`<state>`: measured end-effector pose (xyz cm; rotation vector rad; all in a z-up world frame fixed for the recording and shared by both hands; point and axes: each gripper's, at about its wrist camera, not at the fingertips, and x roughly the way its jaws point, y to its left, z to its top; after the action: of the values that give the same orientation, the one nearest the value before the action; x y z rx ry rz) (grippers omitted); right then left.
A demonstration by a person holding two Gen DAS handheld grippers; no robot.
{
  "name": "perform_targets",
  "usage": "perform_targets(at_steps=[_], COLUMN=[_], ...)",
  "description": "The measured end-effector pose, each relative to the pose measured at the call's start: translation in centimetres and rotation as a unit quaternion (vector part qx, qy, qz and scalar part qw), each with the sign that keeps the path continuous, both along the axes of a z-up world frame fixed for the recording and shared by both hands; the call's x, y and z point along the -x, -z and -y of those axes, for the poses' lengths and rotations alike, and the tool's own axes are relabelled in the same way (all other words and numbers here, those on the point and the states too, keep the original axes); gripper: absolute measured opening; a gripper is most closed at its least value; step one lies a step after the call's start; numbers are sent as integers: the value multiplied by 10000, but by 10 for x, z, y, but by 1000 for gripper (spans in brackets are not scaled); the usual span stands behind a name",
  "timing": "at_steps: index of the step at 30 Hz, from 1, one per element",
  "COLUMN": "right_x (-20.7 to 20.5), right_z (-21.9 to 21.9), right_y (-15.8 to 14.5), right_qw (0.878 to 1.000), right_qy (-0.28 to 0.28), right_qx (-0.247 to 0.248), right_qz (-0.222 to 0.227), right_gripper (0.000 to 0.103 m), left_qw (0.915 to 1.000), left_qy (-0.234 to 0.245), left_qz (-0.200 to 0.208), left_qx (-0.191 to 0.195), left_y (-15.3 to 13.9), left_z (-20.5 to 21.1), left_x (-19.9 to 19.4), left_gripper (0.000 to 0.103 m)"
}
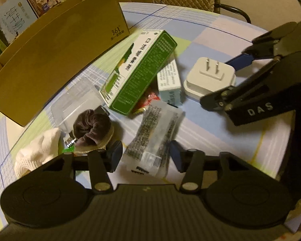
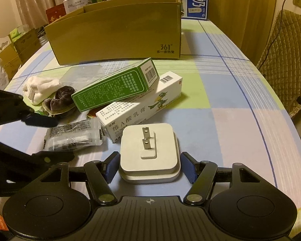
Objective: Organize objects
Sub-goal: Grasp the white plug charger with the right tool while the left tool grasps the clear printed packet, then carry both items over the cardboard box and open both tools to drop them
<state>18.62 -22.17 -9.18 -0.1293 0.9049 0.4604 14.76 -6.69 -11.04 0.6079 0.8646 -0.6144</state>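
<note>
Fingers of the right gripper (image 2: 149,167) stand spread on either side of the white plug (image 2: 149,152), which lies flat on the table (image 2: 240,120) with its two prongs up, right between the jaws and not yet squeezed. In my judgement this is the step in hand: closing on the plug so it can go to the cardboard box (image 2: 114,34) straight ahead, beyond the clutter. To do it well, the pads should meet the plug's two flat sides evenly, low on the body and clear of the prongs, and close square so it does not twist out. Just past the jaw tips lies the white carton (image 2: 142,108), with the green carton (image 2: 114,86) leaning across it; a straight lift should avoid nudging either.

The left wrist view shows the left gripper (image 1: 145,156) with jaws also spread, a clear printed packet (image 1: 156,132) lying between and just ahead of them, not gripped. Left of the jaws sit a dark velvet scrunchie (image 1: 92,126) and a white sock (image 1: 40,150); ahead is a clear plastic case (image 1: 76,102).

Only the left view shows the right gripper from the side, its far blue pad reaching behind the plug. Only the right view shows the white carton's full length and the box's open top.
</note>
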Motion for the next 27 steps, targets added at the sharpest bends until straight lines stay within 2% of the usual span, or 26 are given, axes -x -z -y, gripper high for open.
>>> perform_targets(at_steps=[4, 5, 6, 11, 18, 23, 27], right_x=[-1, -1, -1, 1, 12, 20, 22], right_z=[1, 2, 2, -1, 1, 8, 10], right_y=[0, 0, 0, 1, -13, -36, -63], right_qw=[10000, 10000, 10000, 10000, 9998, 9993, 9982], right_qy=[24, 33, 34, -6, -17, 35, 1], right_qx=[6, 2, 1, 44, -33, -219, -432], right_qz=[-8, -2, 8, 57, 216, 295, 417], right_gripper=[64, 63, 63, 62, 61, 61, 61], left_qw=[10000, 9999, 9999, 9997, 9955, 9920, 9895], left_qy=[83, 125, 153, 56, -795, -1122, -1322], left_qz=[8, -5, -58, -213, -405, -333, -145], left_qx=[-26, -49, -25, -46, 320, 472, 566], left_y=[-1, -1, -1, -2, -11, -29, -54], left_z=[4, 5, 6, 11, -4, -15, -19], left_x=[-6, -6, -5, 3, 17, 27, 25], left_gripper=[51, 48, 40, 32, 30, 30, 30])
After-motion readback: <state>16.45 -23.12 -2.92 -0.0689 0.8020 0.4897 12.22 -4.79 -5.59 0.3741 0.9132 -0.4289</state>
